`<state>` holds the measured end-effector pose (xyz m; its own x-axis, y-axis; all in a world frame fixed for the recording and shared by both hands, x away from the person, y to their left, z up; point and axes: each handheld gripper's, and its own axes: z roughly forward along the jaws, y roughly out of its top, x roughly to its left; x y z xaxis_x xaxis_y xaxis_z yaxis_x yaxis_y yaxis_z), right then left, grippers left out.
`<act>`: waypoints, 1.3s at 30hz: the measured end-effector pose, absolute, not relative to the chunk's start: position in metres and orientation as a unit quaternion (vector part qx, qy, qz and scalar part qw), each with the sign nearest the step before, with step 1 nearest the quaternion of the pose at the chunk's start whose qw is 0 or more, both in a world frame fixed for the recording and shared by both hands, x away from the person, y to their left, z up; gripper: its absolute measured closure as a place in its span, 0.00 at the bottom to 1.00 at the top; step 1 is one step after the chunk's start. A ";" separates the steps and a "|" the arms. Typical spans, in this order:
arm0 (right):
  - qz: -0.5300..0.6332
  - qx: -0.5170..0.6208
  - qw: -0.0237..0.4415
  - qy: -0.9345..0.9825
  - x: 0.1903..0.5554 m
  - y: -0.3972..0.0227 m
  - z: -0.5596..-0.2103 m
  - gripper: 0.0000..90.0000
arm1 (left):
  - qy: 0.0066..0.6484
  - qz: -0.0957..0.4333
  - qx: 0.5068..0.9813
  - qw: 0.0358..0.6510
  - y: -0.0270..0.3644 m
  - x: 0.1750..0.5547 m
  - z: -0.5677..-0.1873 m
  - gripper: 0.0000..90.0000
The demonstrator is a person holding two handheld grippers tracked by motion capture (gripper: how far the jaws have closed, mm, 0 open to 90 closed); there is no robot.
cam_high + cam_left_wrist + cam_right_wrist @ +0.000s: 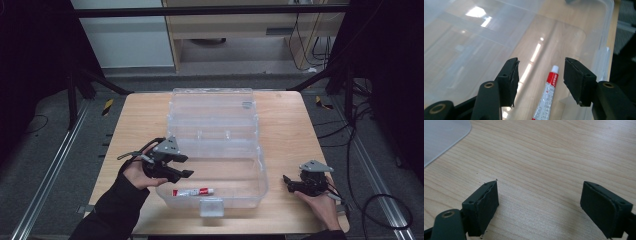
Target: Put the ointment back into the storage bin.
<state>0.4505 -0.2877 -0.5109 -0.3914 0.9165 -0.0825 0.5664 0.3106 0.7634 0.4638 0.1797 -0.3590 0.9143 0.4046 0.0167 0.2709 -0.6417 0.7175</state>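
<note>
Left gripper (pixel 187 166) held above the near left part of the clear plastic box (pixel 261 165), fingers (pixel 510 80) parted about halfway with nothing between them, no contact with the red-and-white tube (pixel 193 192) beneath. Tube lying flat on the box floor close to the front wall, white cap pointing right in the high view. Right gripper (pixel 286 183) resting low on the wooden desk (pixel 135 120) right of the box, fingers (pixel 486 207) spread wide and empty, bare wood between them.
</note>
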 end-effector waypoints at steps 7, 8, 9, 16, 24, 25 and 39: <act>0.334 0.488 0.261 0.763 0.451 -0.288 -0.511 0.17 | 0.234 0.121 0.864 0.430 0.206 0.451 -0.358 0.54; 0.334 0.488 0.261 0.763 0.451 -0.288 -0.511 0.17 | 0.237 0.125 0.859 0.436 0.210 0.448 -0.359 0.54; 0.333 0.488 0.262 0.763 0.451 -0.288 -0.511 0.17 | 0.239 0.127 0.856 0.440 0.213 0.446 -0.359 0.54; 0.333 0.488 0.262 0.763 0.451 -0.288 -0.511 0.17 | 0.279 0.164 0.819 0.474 0.237 0.439 -0.362 0.55; 0.330 0.487 0.264 0.764 0.450 -0.288 -0.511 0.17 | 0.328 0.190 0.793 0.478 0.265 0.438 -0.372 0.55; 0.330 0.487 0.265 0.764 0.450 -0.288 -0.511 0.17 | 0.334 0.195 0.789 0.476 0.267 0.438 -0.374 0.55; 0.328 0.486 0.268 0.764 0.450 -0.288 -0.511 0.16 | 0.461 0.249 0.735 0.429 0.315 0.445 -0.409 0.50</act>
<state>0.4499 -0.2882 -0.5107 -0.3840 0.9189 -0.0903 0.5673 0.3119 0.7621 0.4453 0.3150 -0.4085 0.4503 0.8924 -0.0293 0.4644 -0.2061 0.8613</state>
